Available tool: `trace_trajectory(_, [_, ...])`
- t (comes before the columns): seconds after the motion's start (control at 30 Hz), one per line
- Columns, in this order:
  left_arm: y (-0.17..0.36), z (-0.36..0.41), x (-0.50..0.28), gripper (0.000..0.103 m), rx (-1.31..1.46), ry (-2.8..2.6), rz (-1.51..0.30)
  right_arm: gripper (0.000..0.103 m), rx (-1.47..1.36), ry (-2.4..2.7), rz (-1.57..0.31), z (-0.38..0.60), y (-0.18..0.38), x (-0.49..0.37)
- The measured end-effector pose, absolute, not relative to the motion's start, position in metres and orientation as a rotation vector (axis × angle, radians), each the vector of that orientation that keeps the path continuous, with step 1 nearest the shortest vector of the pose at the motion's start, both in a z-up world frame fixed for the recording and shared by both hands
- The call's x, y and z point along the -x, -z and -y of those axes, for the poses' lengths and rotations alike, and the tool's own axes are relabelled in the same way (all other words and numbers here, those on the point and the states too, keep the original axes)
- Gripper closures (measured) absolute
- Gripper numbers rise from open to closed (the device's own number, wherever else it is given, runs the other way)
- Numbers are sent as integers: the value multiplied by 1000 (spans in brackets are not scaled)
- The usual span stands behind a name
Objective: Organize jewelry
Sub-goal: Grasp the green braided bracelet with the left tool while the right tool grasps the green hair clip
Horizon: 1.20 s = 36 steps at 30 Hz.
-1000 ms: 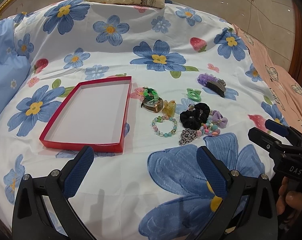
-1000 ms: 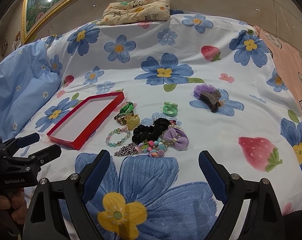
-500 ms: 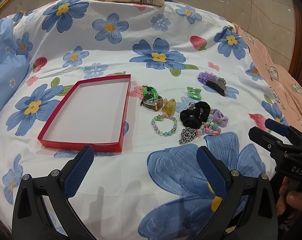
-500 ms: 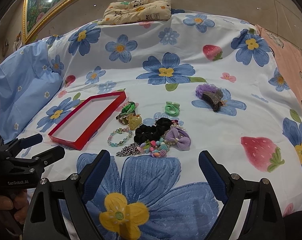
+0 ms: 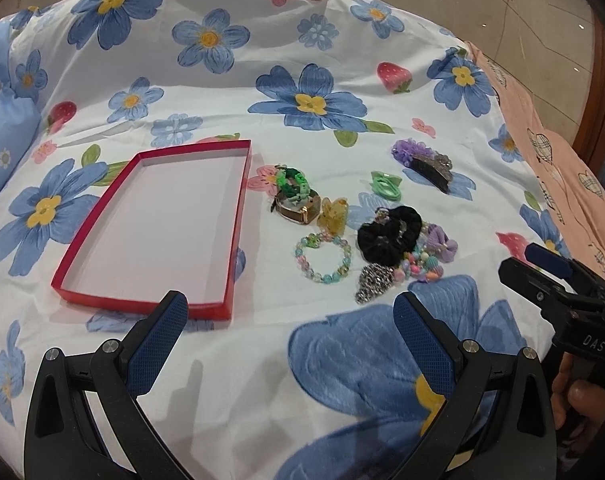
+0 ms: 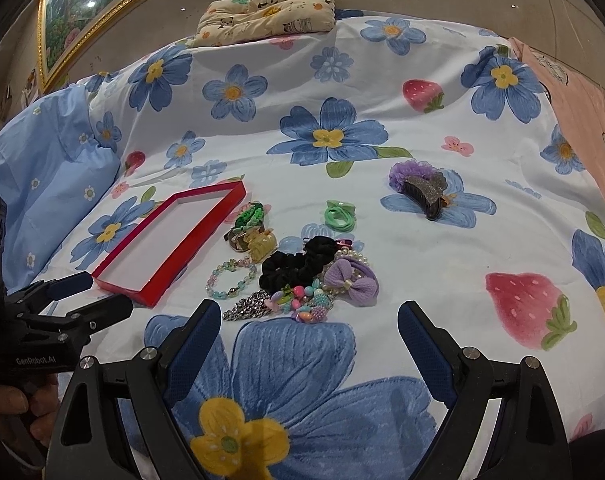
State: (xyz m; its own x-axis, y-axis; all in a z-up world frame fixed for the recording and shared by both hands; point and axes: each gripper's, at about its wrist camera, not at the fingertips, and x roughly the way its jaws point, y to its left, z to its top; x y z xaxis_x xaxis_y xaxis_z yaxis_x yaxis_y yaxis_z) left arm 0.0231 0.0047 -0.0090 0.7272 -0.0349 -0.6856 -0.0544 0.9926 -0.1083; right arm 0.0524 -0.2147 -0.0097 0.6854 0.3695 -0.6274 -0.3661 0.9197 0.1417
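An empty red tray (image 5: 64,279) (image 6: 230,196) lies on the flowered bedspread. To its right sits a cluster of jewelry: a green band on a watch (image 5: 294,196), a pastel bead bracelet (image 5: 324,258) (image 6: 230,280), a black scrunchie (image 5: 388,234) (image 6: 298,266), a silver chain piece (image 5: 372,282), a purple bow (image 6: 352,280), a green tie (image 6: 340,216) and a dark hair claw (image 5: 430,166). My left gripper (image 5: 290,324) hovers open just short of the tray and bracelet. My right gripper (image 6: 308,330) hangs open just short of the bead pile.
A light blue pillow (image 6: 42,168) lies left of the tray. A panda-print cushion (image 6: 266,10) sits at the far edge, and a pink cloth (image 5: 558,152) runs along the right. A hand holds each gripper's handle at the frame edges.
Both grippers have moved slightly forward toward the jewelry and tray, so these look a bit nearer. Both stay open and nothing on the bed has moved.
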Motion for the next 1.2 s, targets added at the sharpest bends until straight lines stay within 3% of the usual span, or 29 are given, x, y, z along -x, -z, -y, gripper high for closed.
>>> trace_trajectory(0.4, [5, -22, -84, 3, 149, 3, -807, 14, -58, -424, -771, 216, 14, -100])
trace_trajectory(0.8, [17, -26, -156, 17, 171, 63, -900, 30, -100, -441, -862, 209, 22, -166])
trace_trajectory(1.2, [39, -23, -237, 25, 143, 125, -1010, 52, -102, -434, -989, 195, 48, -241])
